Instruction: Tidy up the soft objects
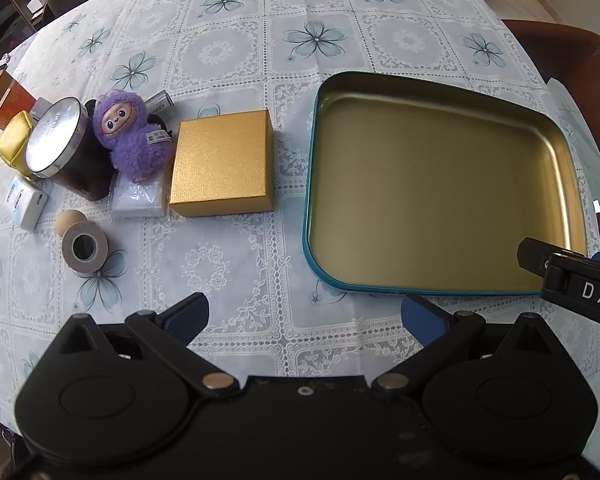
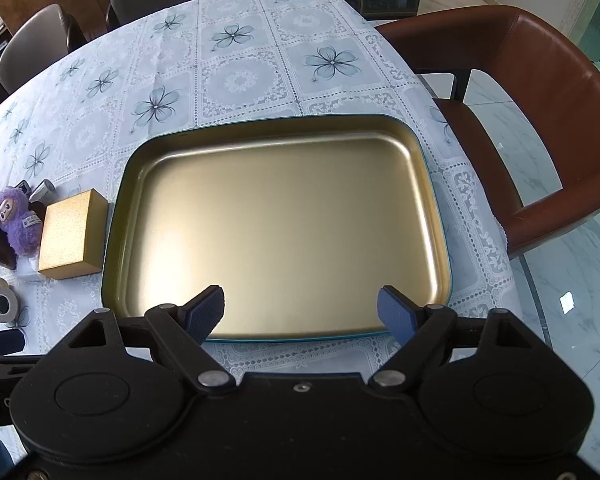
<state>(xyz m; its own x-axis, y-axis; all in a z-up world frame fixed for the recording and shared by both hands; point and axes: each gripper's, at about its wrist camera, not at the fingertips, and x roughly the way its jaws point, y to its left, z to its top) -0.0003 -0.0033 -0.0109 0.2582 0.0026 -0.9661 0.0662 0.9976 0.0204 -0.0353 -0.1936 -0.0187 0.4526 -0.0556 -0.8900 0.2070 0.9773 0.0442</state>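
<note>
The left gripper (image 1: 305, 317) is held wide, nothing between its blue pads (image 1: 188, 316), above bare tablecloth (image 1: 236, 264). The right gripper (image 2: 300, 312) is likewise spread wide and holds nothing, its pads (image 2: 206, 309) poised over the near edge of the tin tray (image 2: 114, 216). The tray's gold floor is seen bare. To the tray's left a gold box (image 1: 222, 162) is set, and just beyond it a purple plush (image 1: 130, 136) is propped on a white packet (image 1: 138, 200), against a black canister (image 1: 66, 148). Nearer, a tape roll (image 1: 85, 247) is laid flat, touching a wooden ball (image 1: 69, 221).
</note>
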